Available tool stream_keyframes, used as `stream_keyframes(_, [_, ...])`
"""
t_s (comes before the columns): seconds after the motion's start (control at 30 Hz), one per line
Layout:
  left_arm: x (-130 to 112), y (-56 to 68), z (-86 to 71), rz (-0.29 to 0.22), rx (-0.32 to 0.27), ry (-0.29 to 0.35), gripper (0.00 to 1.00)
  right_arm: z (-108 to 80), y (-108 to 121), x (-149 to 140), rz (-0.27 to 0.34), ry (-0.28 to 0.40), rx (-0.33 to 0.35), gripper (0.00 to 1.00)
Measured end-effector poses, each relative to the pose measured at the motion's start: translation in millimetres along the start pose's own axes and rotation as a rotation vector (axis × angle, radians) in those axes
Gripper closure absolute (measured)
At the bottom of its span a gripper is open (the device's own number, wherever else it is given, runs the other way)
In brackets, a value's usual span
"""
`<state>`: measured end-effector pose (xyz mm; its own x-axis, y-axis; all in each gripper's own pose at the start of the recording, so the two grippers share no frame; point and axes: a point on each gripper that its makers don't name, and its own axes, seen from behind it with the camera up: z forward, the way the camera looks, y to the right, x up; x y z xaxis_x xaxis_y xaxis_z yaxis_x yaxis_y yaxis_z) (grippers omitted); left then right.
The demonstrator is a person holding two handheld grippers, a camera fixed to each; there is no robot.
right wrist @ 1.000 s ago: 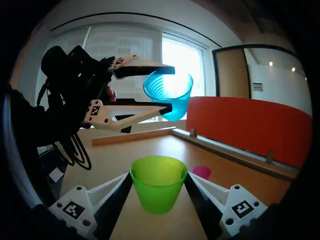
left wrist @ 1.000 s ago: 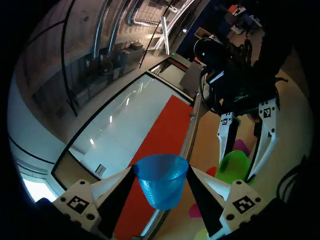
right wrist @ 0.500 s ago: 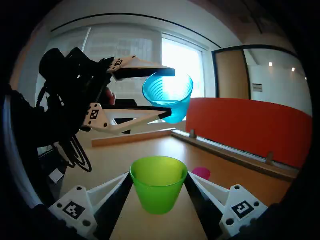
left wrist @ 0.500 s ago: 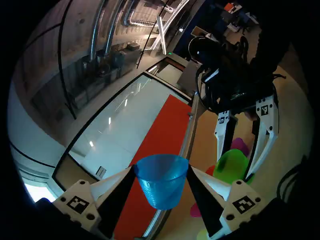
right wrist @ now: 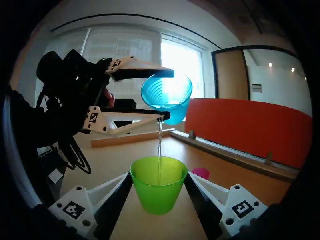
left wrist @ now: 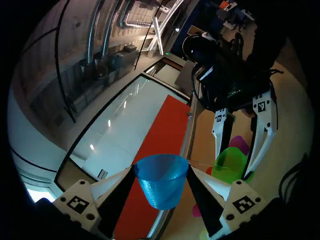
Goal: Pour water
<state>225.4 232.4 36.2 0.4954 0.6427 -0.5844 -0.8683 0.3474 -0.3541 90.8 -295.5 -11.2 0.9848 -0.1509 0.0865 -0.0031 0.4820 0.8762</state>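
Our left tongs point(left wrist: 161, 173) clamped the tilted blue cup point(left wrist: 162, 188), our right tongs point(right wrist: 158, 178) the green cup point(right wrist: 158, 198) below, and we judged a slow tilt would centre the stream point(right wrist: 159, 140).

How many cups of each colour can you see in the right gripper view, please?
blue cup: 1
green cup: 1
pink cup: 1
Total: 3
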Motion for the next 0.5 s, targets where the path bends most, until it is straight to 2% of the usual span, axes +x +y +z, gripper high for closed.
stream_keyframes(0.5, [1.5, 0.2, -0.1, 0.017, 0.001, 0.005, 0.11, 0.1, -0.5, 0.2, -0.004, 0.002, 0.0, 0.08])
